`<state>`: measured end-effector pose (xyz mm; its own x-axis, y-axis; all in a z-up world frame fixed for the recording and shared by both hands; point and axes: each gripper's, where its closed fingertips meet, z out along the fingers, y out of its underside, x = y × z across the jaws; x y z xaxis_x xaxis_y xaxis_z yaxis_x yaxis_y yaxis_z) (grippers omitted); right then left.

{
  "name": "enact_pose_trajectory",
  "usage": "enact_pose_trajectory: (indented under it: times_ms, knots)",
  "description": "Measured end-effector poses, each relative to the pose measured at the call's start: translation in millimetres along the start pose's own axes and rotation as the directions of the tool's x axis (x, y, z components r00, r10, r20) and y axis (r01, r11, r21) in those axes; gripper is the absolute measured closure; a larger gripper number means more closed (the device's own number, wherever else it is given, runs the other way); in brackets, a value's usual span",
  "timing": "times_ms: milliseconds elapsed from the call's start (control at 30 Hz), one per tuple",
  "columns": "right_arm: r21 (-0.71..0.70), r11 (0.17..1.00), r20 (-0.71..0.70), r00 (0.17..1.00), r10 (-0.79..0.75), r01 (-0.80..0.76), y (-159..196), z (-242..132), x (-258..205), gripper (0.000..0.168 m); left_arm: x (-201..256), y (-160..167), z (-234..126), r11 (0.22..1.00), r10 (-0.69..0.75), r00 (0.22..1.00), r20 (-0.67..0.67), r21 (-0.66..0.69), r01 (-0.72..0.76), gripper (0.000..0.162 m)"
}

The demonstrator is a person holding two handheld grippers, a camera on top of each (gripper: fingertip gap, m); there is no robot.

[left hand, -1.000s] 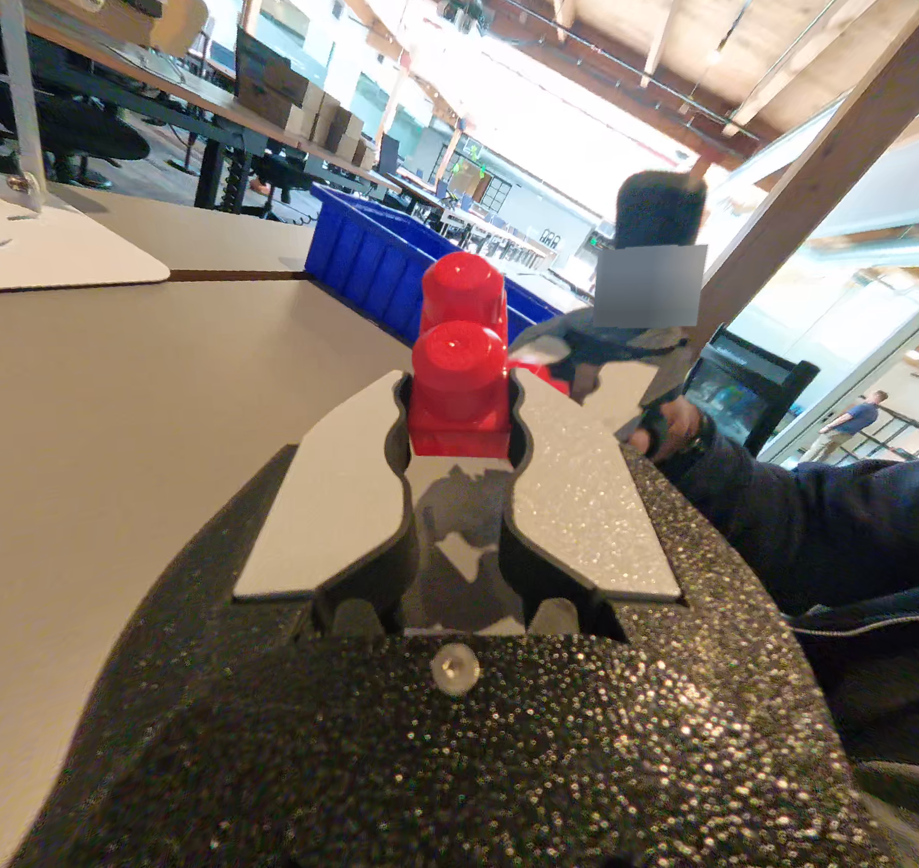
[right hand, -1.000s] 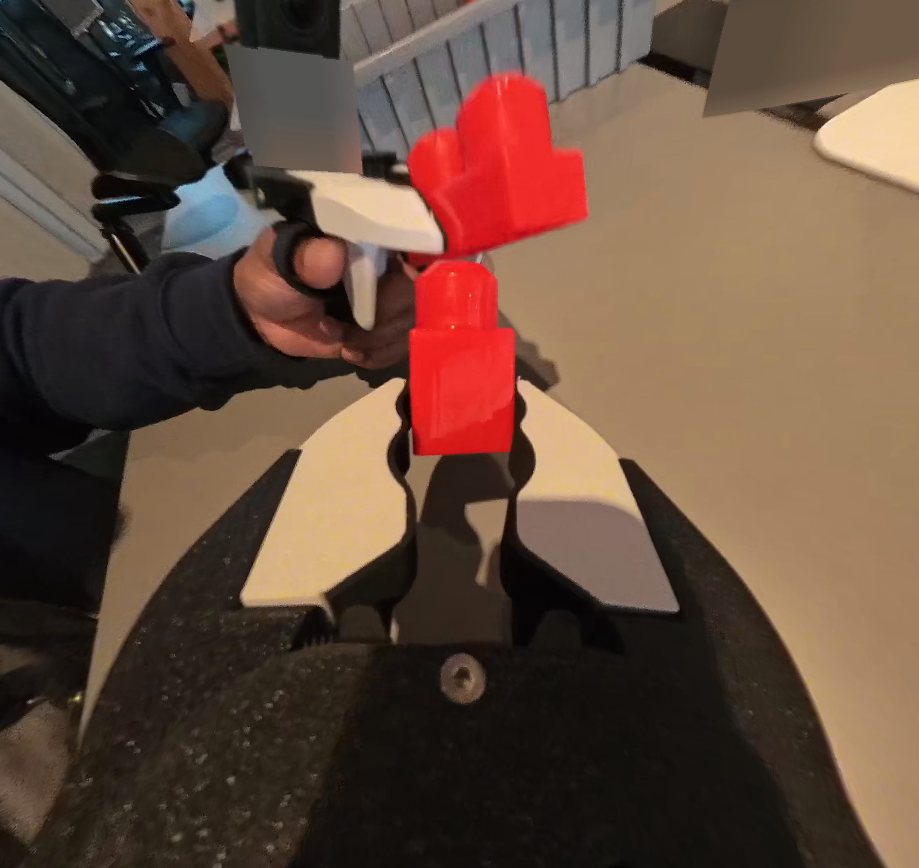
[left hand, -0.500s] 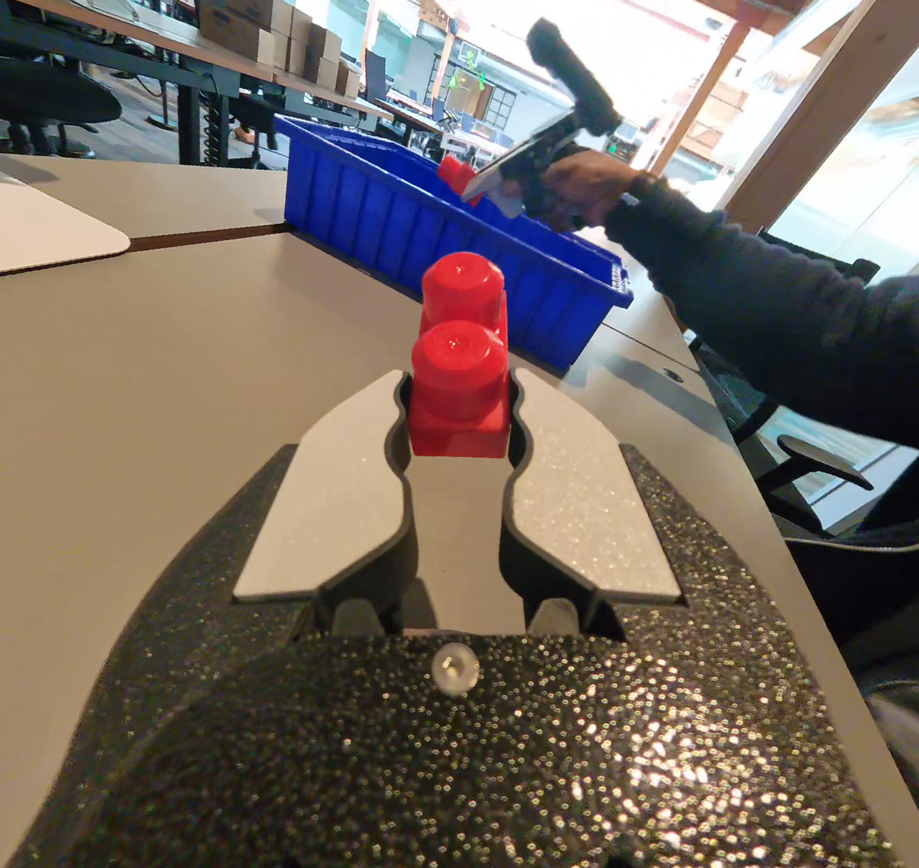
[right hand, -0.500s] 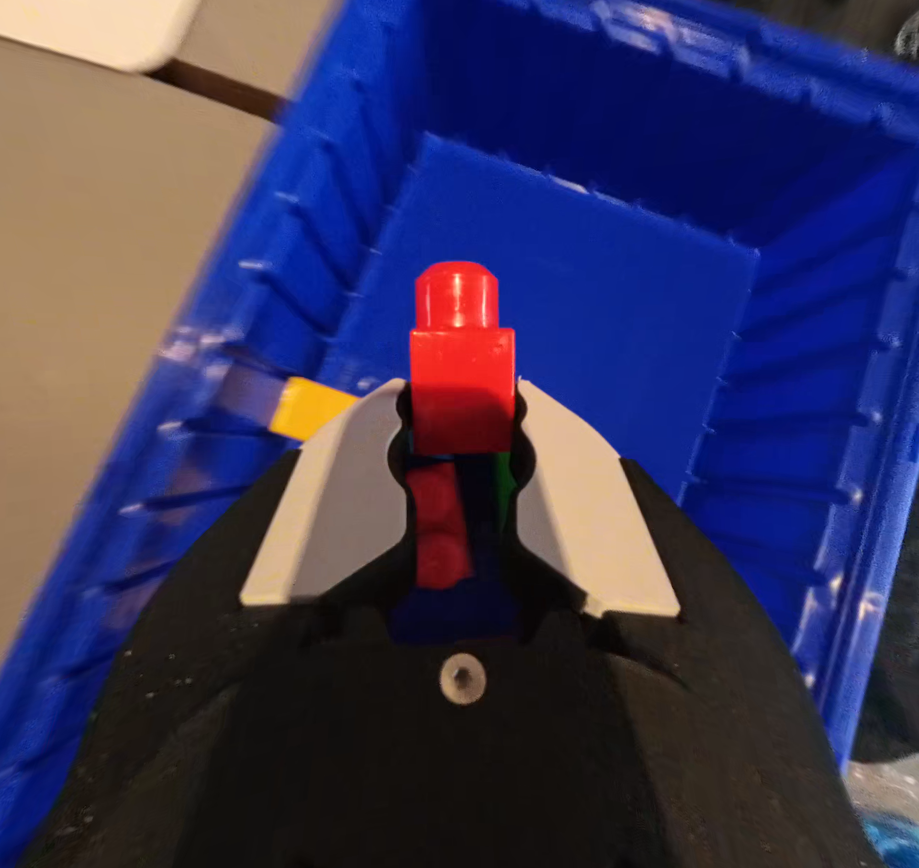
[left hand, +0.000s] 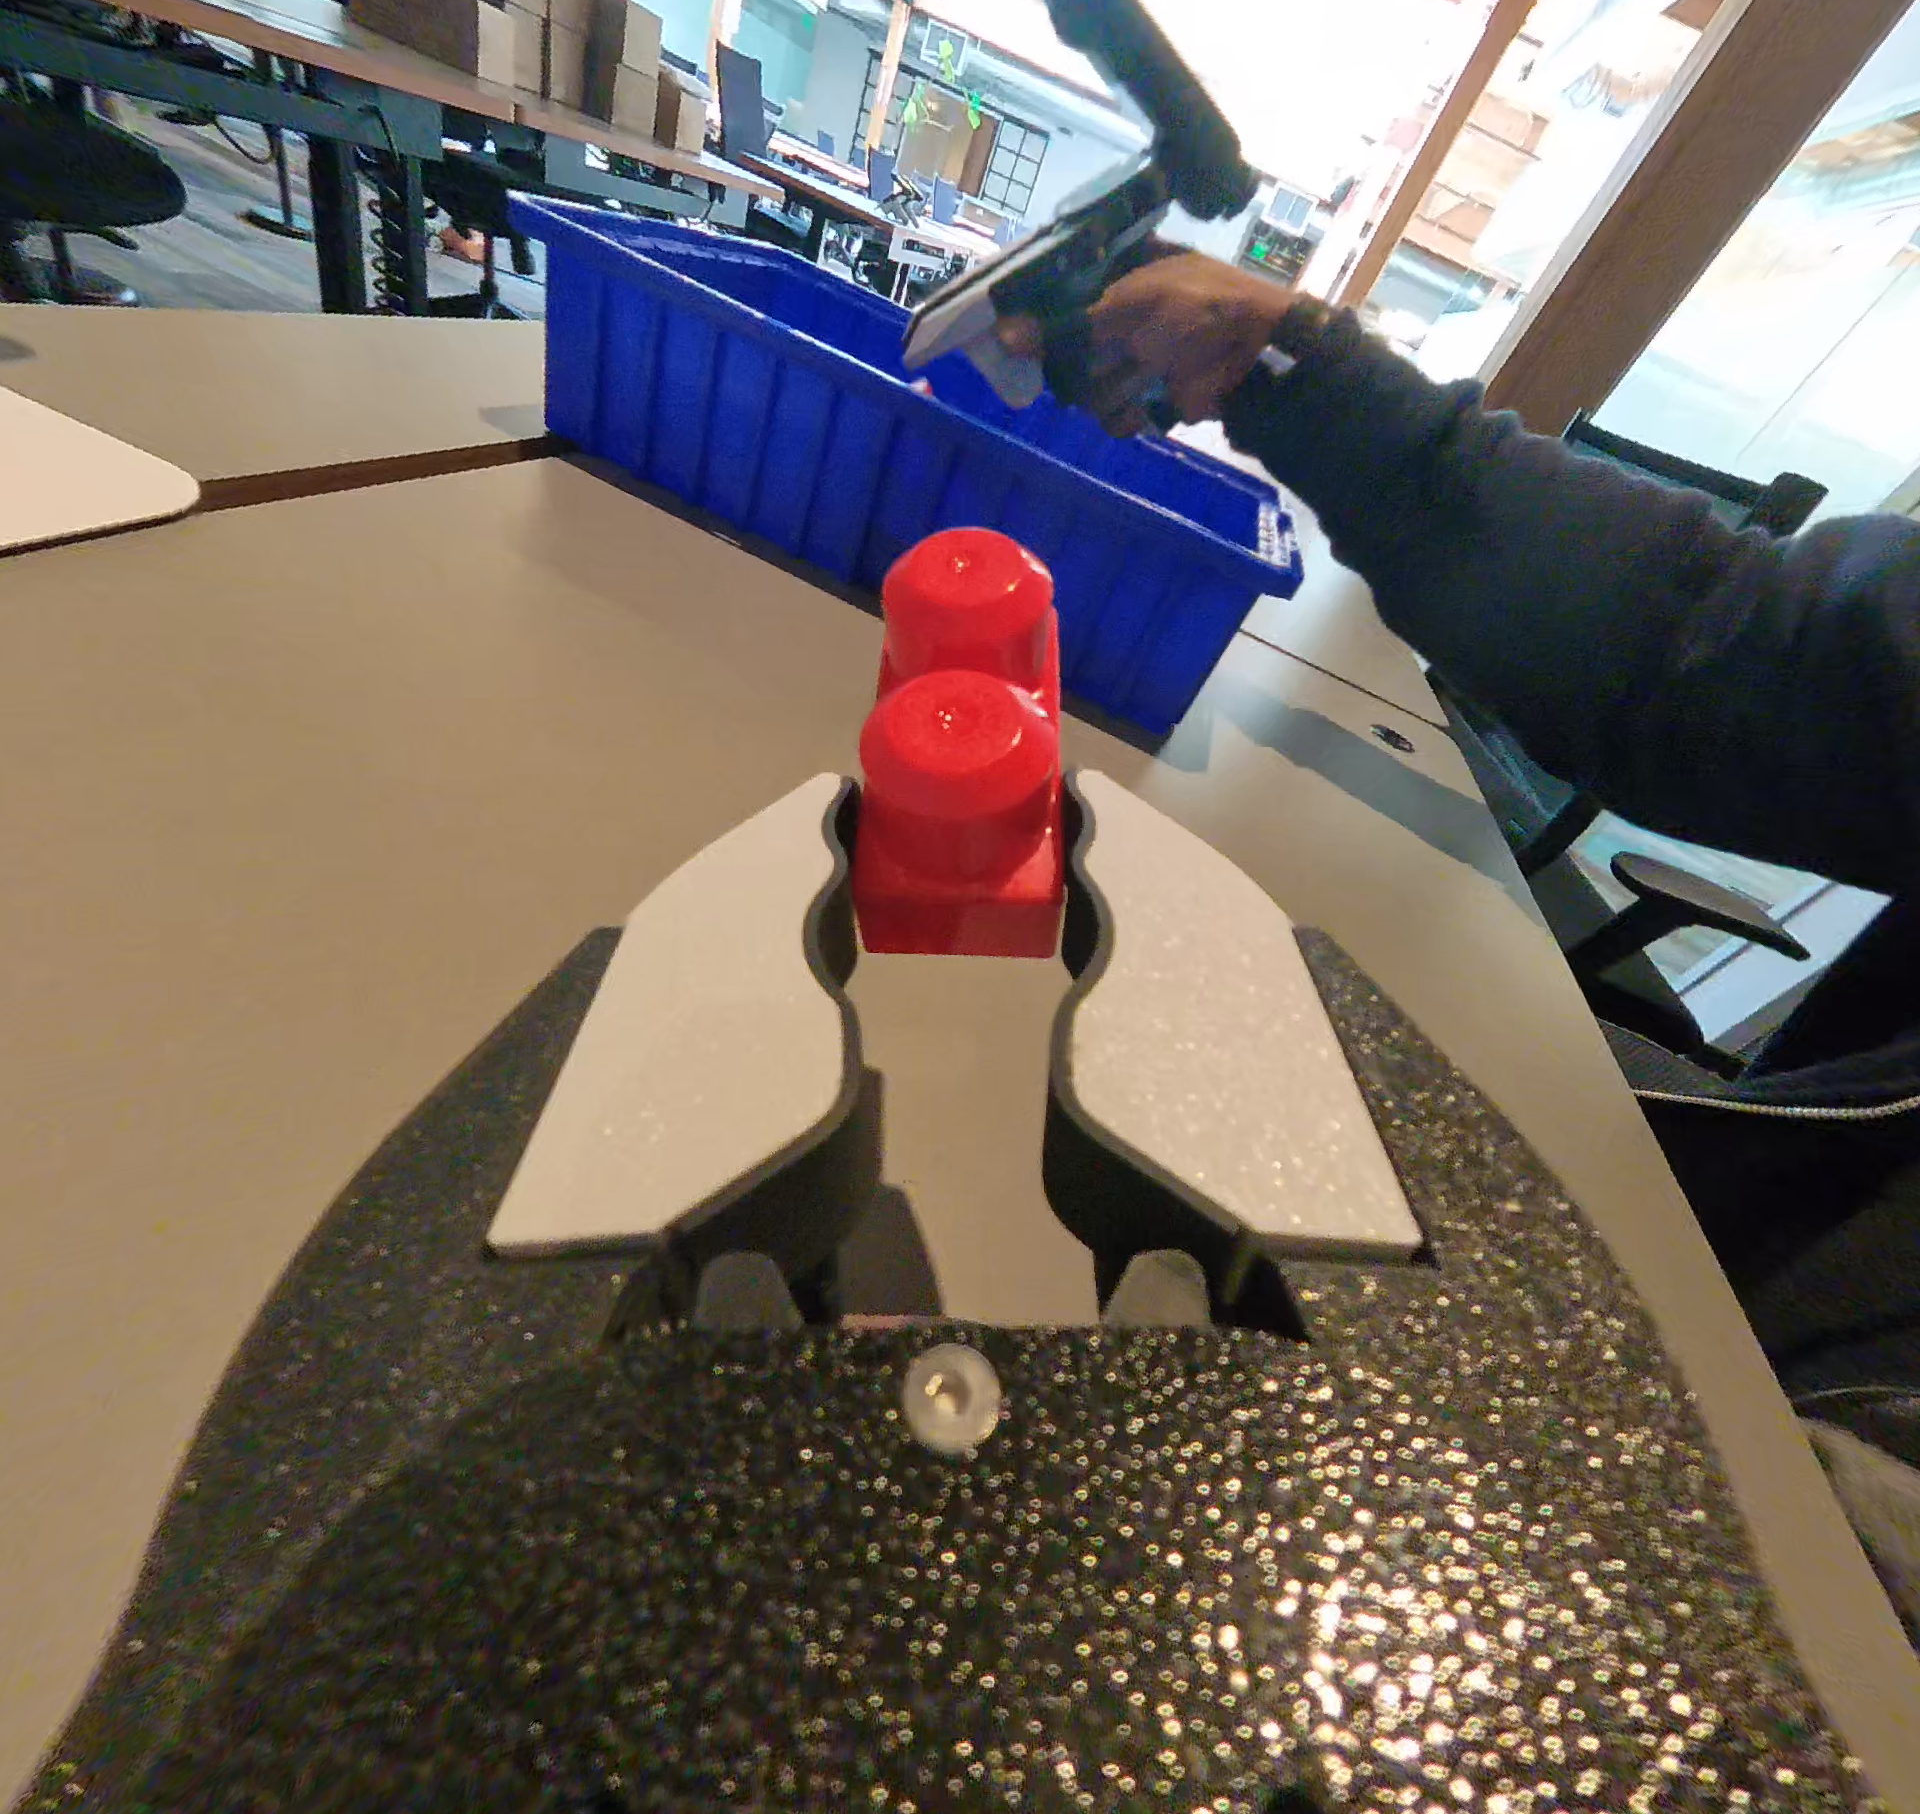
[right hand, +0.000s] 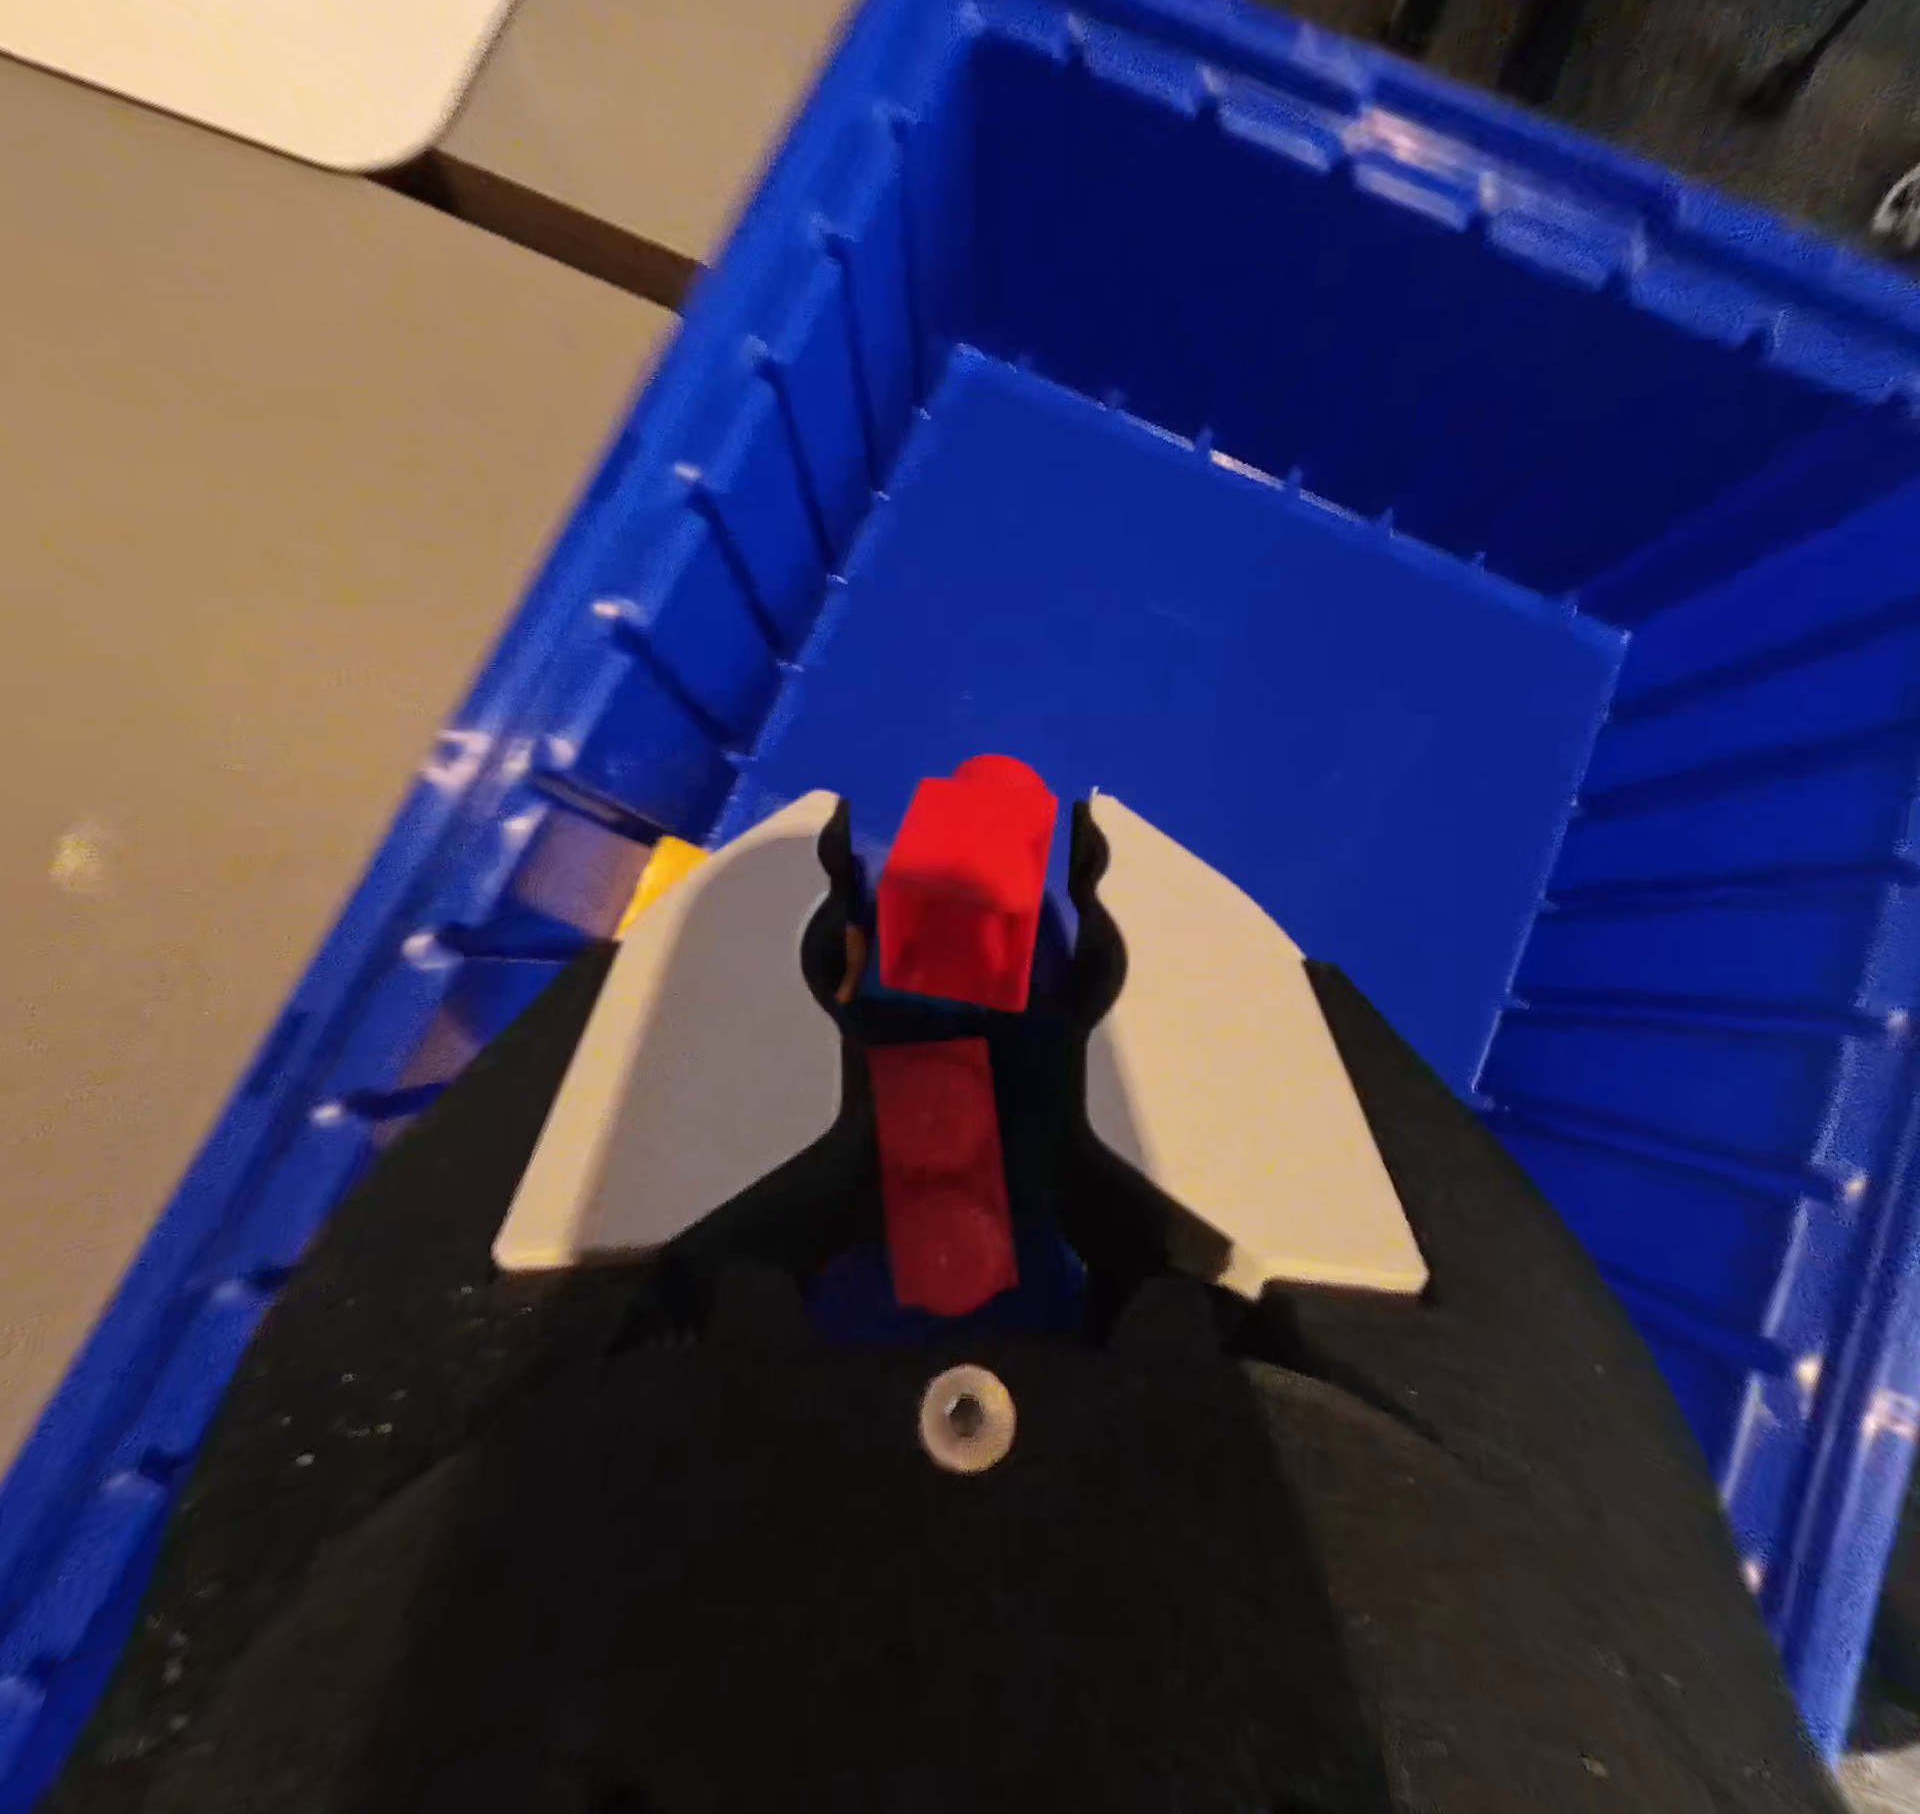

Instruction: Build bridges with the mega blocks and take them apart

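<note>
Two grippers are seen, each with a pair of pale grey fingers on a black speckled body. The left gripper (left hand: 961, 865) is pressed onto a red plastic two-stud block (left hand: 958, 777), which is pinched at its base between the two fingertips and held above the grey-brown tabletop (left hand: 364, 725), studs upward. The right gripper (right hand: 961, 834) is pointed down into a blue ribbed plastic bin (right hand: 1714, 933) with its fingers spread. One small red single-stud block (right hand: 966, 902) lies in the gap between them; clear space shows on either side of it, so it is not clamped, though blur makes it impossible to tell whether it is in the air or already resting in the bin. One longer red block (right hand: 943, 1177) with two round studs is seen lower in the same gap, lying on the bin floor. One yellow block (right hand: 665, 876) is partly visible against the bin's left wall, mostly hidden by the left finger.

In the left wrist view, the same blue bin (left hand: 831, 476) stands near the far right edge of the tabletop. The right gripper (left hand: 982, 330) is held over it by a hand (left hand: 1153, 341) in a dark sleeve (left hand: 1558, 601). One white rounded board (left hand: 73, 481) lies at the left edge. Several cardboard boxes (left hand: 520, 8) are stacked on a desk behind.
</note>
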<state>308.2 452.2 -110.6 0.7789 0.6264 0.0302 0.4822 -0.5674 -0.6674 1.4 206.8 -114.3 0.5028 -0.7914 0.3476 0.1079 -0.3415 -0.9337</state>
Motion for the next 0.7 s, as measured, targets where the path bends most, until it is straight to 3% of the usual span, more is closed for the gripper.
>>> enact_pose_trajectory:
  times_ms: [167,367,567,700]
  knots:
    - [0.035,0.994,-0.042,0.994,-0.104,0.106,-23.7,-22.6,-32.7,0.117,4.6,2.2,3.2,1.000,0.008,1.000,-0.009,-0.011,-0.008,0.127]
    - [0.140,0.972,0.140,0.968,-0.208,0.188,-40.5,-44.5,-128.2,0.117,11.8,5.7,6.8,0.999,0.037,0.999,-0.028,-0.032,-0.038,0.127]
    - [0.221,0.932,0.452,0.816,-0.359,0.287,-17.1,-66.7,-283.8,0.116,32.9,4.8,10.6,0.996,0.088,0.989,-0.120,-0.010,-0.090,0.126]
    - [0.205,0.937,0.626,0.697,-0.349,0.284,7.3,-61.9,-347.5,0.114,50.2,6.0,12.4,0.990,0.135,0.973,-0.189,-0.002,-0.138,0.127]
